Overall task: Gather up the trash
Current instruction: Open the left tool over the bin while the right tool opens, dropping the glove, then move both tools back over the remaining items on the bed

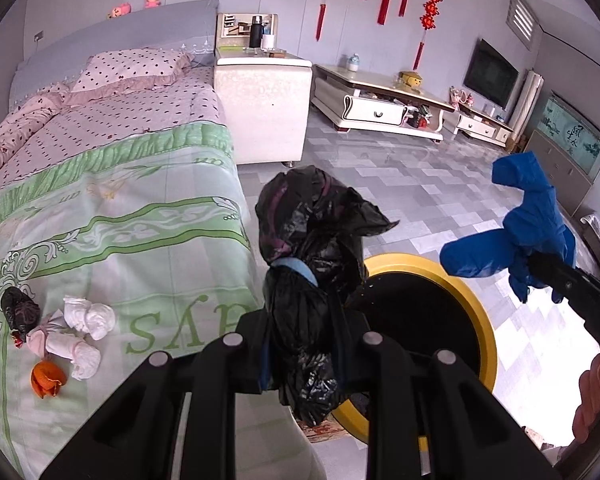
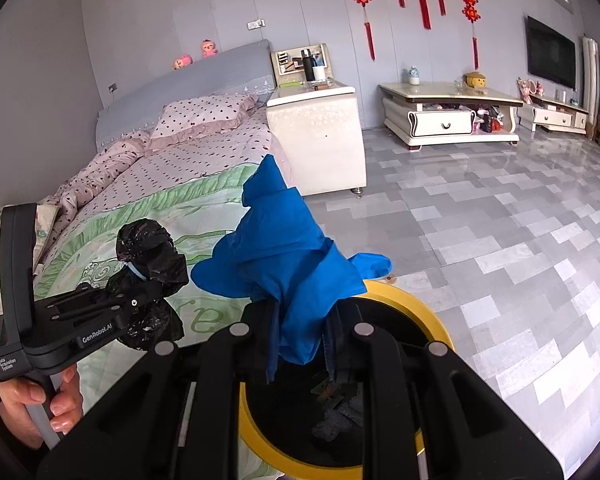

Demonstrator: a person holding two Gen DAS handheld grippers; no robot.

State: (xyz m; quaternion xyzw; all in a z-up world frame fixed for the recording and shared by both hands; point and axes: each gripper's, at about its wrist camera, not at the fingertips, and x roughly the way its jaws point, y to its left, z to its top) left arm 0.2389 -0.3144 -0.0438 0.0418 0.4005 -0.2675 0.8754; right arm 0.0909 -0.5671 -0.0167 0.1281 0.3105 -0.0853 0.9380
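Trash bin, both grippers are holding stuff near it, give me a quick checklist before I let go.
1. Left gripper shut on the black bag: ok.
2. Right gripper shut on the blue glove: ok.
3. Bin open, some trash already inside: ok.
4. Blue glove above the bin opening: ok.
5. Black bag fully over the opening: not ok, it hangs at the rim beside the bed.
6. Trash left on the bed, tissues and orange peel: not ok.
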